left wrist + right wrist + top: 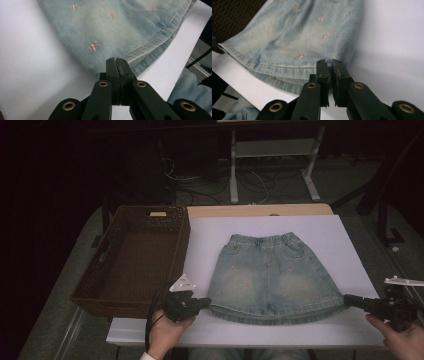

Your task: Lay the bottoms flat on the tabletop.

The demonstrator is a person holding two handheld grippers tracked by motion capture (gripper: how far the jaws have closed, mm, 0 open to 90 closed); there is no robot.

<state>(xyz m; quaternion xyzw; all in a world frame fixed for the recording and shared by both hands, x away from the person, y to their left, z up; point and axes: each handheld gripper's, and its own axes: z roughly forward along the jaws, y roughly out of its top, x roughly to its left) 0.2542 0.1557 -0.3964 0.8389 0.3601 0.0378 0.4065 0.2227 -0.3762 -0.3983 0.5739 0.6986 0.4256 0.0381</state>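
Item: one denim skirt [270, 272], pale blue with small pink embroidered bows and an elastic waistband. It lay flat on the white table surface [340, 245], waistband at the far side, hem toward the person.

Left of the skirt: a dark brown wicker basket [100, 275], just beside the skirt's left edge but apart from it, overhanging the white surface.

Left gripper [206, 302]: held in the person's left hand [167, 332], at the skirt's near left hem corner. In the left gripper view its jaws were pressed together, pinching the corner of the hem [125, 60].

Right gripper [348, 299]: held in the person's right hand [402, 340], at the skirt's near right hem corner. In the right gripper view its jaws stood nearly together with denim at their tips, pinching the side edge of the skirt [287, 47] just above the hem.

Behind the skirt, beyond the far table edge: a white metal stand [272, 150] and loose cables [210, 185] on the floor.
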